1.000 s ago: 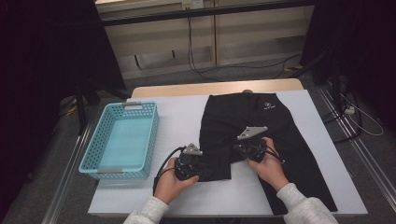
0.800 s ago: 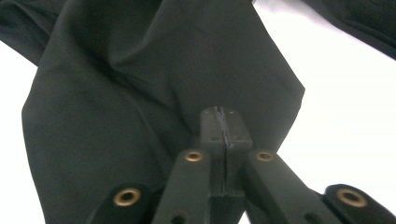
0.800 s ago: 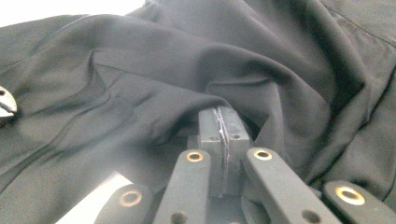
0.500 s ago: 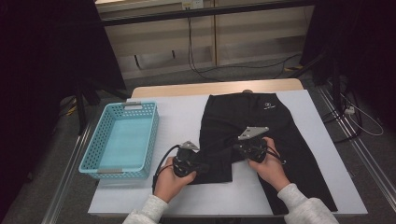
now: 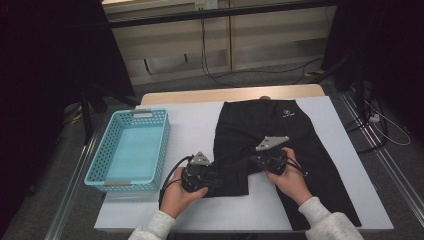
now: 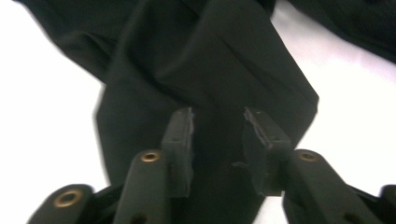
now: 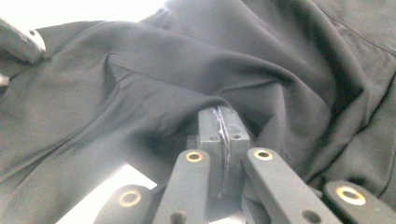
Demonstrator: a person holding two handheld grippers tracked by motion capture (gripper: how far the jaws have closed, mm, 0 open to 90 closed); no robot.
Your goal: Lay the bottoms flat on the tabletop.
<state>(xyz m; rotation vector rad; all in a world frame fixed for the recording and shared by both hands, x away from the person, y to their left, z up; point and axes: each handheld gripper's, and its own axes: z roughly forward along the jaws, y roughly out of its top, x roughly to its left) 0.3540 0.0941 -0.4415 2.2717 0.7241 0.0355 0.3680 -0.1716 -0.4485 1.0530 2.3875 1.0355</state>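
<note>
- Black fabric trousers (image 5: pixel 280 145), bearing a small white logo near the waistband, lie spread on the white-covered counter (image 5: pixel 195 125), occupying the centre and right of the high view; one leg runs toward the lower right of the frame, the other is folded across toward lower centre.
- Left claw (image 5: pixel 212 181), held in the person's left hand (image 5: pixel 175 195), sits at lower centre-left of the high view, at the folded trouser leg's left edge.
- In the left claw view its two black jaws stand partly apart, having just been opening; the dark cloth (image 6: pixel 205 88) lies beyond and beneath the gap, and the pads do not press on it.
- Right claw (image 5: pixel 254 161), held in the person's right hand (image 5: pixel 287 172), lies on the trousers just right of centre in the high view, a grey three-cornered plate (image 5: pixel 272 142) on top of it.
- In the right claw view its jaws are closed together, pinching a raised fold of the black fabric (image 7: pixel 196 93) at their tips.
- A light-blue perforated plastic basket (image 5: pixel 107 177) stands on the counter at the left of the high view, well apart from the trousers.
</note>
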